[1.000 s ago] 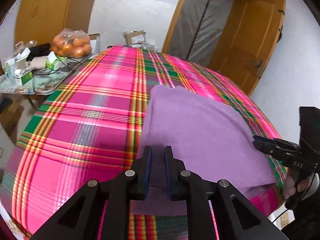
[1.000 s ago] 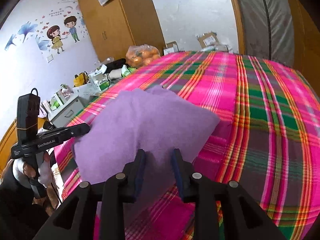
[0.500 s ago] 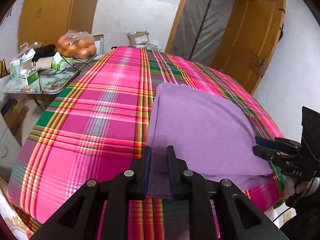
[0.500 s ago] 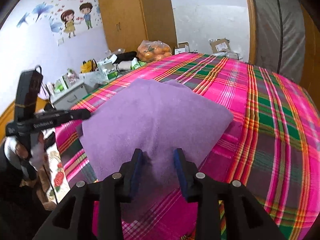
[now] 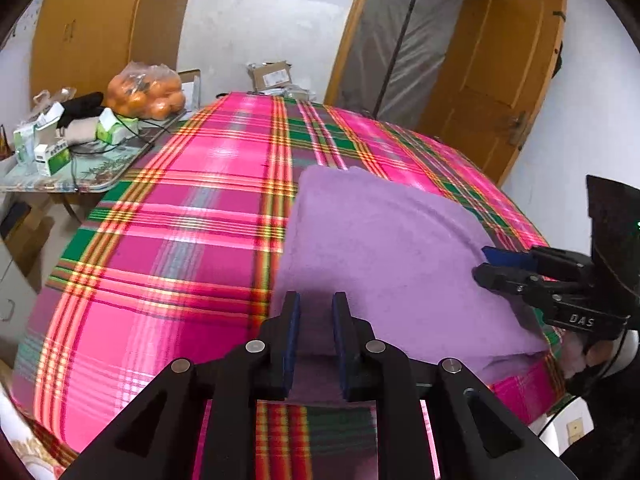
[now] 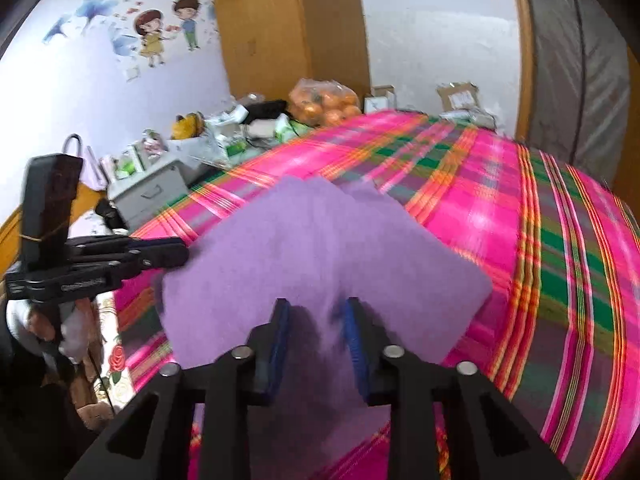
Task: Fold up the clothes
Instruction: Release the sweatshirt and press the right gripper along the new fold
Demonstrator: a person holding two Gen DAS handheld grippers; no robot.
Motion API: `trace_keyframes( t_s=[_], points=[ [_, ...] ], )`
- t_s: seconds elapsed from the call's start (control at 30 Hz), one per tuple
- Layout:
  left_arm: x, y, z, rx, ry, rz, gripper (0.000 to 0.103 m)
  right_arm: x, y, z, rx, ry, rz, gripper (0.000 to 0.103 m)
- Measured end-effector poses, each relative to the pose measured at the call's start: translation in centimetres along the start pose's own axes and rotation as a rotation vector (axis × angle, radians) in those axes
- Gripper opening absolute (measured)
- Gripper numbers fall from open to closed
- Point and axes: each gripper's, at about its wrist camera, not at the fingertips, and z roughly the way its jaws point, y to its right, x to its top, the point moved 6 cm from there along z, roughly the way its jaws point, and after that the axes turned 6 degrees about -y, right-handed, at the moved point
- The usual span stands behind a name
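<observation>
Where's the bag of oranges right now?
The bag of oranges sits on the cluttered side table beside the far left corner of the plaid-covered bed, in front of the wooden wardrobe. It also shows in the right wrist view.

A bed (image 5: 192,208) covered by a bright pink plaid sheet with green, orange and yellow stripes, with a folded purple cloth (image 5: 384,248), possibly a towel, lying flat on it near the close edge.

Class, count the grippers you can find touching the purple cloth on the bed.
2. The left gripper holds the purple cloth at its near edge; the right gripper holds the corner to its right.
</observation>
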Motion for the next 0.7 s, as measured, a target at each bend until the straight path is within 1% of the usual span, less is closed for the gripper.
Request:
trace_keyframes(
  t_s=[0.07,0.1,0.13,0.17,0.33,0.4,0.47,0.53,0.57,0.67,0.7],
  points=[
    [0.5,-0.2,-0.2,0.001,0.008,-0.012,0.017,0.8,0.2,-0.4,0.02,0.03,0.013,0.021],
    [0.9,-0.1,-0.3,-0.006,0.017,-0.009,0.017,0.9,0.2,-0.1,0.023,0.025,0.016,0.019],
    [1.3,0.3,-0.2,-0.013,0.024,-0.002,0.017,0.9,0.3,0.3,0.024,0.013,0.019,0.013],
    [1.6,0.7,-0.1,-0.02,0.029,0.007,0.017,1.0,0.4,0.7,0.026,0.001,0.022,0.011],
    [3.1,2.2,1.5,-0.046,0.009,0.041,0.017,1.2,0.9,2.7,0.033,-0.059,0.038,0.009],
    [3.8,2.7,1.9,-0.053,0.004,0.054,0.017,1.7,1.4,2.7,0.04,-0.051,0.054,0.009],
    [5.1,3.1,2.1,-0.048,0.017,0.067,0.017,2.3,2.0,2.7,0.038,-0.041,0.075,0.009],
    [6.6,3.2,2.8,-0.038,0.022,0.072,0.017,2.9,3.0,3.3,0.011,-0.054,0.103,0.009],
    [7.3,3.2,3.2,-0.032,0.022,0.075,0.018,3.1,3.3,3.7,0.015,-0.059,0.121,0.009],
    [8.4,2.6,5.2,0.003,-0.007,0.076,0.018,3.7,4.1,4.9,0.028,-0.07,0.154,0.009],
    [8.6,2.4,5.9,0.009,-0.022,0.076,0.018,3.8,4.3,5.4,0.024,-0.08,0.154,0.007]
  ],
)
